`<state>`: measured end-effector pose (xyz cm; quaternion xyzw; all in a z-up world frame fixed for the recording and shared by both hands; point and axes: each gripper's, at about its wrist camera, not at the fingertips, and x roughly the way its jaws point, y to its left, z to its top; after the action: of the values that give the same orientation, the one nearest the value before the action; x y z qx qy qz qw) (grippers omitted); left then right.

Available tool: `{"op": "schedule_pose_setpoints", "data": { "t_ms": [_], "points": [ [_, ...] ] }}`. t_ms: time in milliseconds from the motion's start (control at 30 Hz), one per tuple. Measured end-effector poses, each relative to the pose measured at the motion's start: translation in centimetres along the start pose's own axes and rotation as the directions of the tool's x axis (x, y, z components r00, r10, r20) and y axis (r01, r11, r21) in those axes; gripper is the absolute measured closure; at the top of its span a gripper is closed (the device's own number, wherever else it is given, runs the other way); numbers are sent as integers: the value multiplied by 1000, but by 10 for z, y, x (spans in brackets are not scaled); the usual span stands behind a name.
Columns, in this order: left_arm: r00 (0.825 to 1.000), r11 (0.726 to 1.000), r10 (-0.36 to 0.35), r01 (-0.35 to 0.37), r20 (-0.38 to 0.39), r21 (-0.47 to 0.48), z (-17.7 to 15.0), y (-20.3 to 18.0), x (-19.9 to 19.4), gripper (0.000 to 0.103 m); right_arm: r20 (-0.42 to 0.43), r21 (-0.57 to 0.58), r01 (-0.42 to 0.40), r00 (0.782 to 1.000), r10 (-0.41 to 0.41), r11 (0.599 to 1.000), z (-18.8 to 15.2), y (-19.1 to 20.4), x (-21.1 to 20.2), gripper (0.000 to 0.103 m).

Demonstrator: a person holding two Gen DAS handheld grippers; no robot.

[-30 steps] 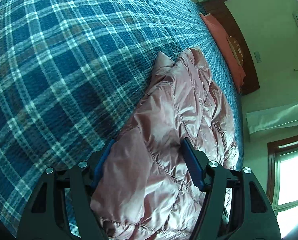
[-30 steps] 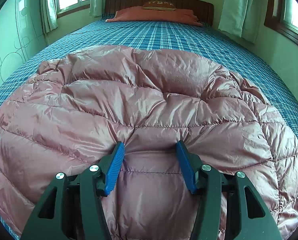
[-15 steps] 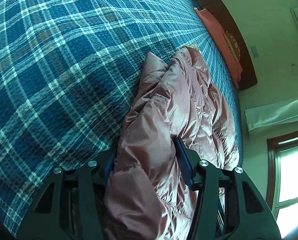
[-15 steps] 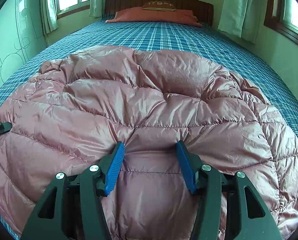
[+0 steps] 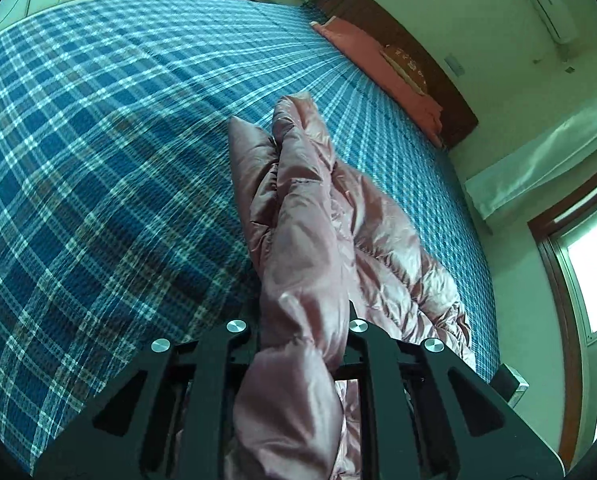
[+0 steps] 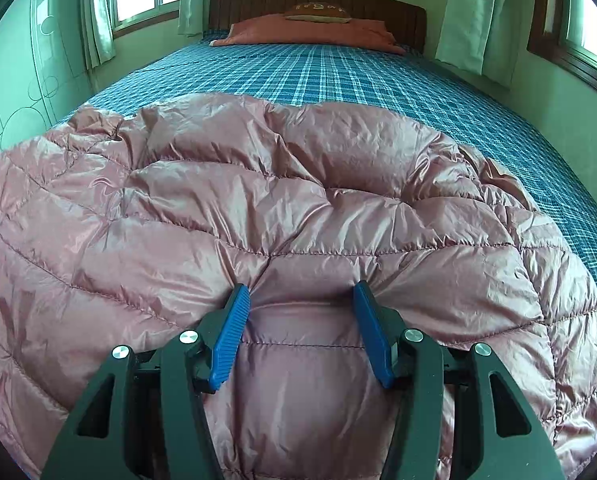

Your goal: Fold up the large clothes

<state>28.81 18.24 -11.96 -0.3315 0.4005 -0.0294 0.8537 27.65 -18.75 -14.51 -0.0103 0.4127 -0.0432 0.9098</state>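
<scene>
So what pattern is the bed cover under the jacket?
Blue plaid bed cover with white and brownish lines, clearest in the left wrist view.

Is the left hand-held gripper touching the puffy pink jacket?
Touching. The left wrist view shows the left hand-held gripper squeezed shut on a bunched fold of the pink jacket, with the fabric pinched between its jaws and lifted off the bed.

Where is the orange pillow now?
The orange pillow lies at the far end of the bed, against the wooden headboard, beyond the pink down jacket.
</scene>
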Motion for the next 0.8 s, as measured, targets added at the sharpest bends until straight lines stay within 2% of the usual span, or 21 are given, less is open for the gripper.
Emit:
{"op": "schedule_pose_setpoints", "data": {
  "t_ms": [167, 367, 600, 800],
  "points": [
    [1000, 993, -14, 12, 20, 118, -2, -50, -8, 88, 11, 33, -10, 1000, 10, 999, 4, -16, -16, 49],
    [1000, 964, -15, 11, 17, 264, -19, -112, 0, 88, 66, 78, 12, 998, -17, 997, 3, -61, -51, 49],
    [1000, 910, -9, 9, -2, 416, -58, -177, 26, 88, 74, 108, 99, 991, -107, 989, -14, -127, -78, 48],
    [999, 870, 21, 4, -46, 493, -94, -216, 57, 88, 48, 170, 148, 986, -158, 974, -37, -176, -90, 48]
  ]
}}
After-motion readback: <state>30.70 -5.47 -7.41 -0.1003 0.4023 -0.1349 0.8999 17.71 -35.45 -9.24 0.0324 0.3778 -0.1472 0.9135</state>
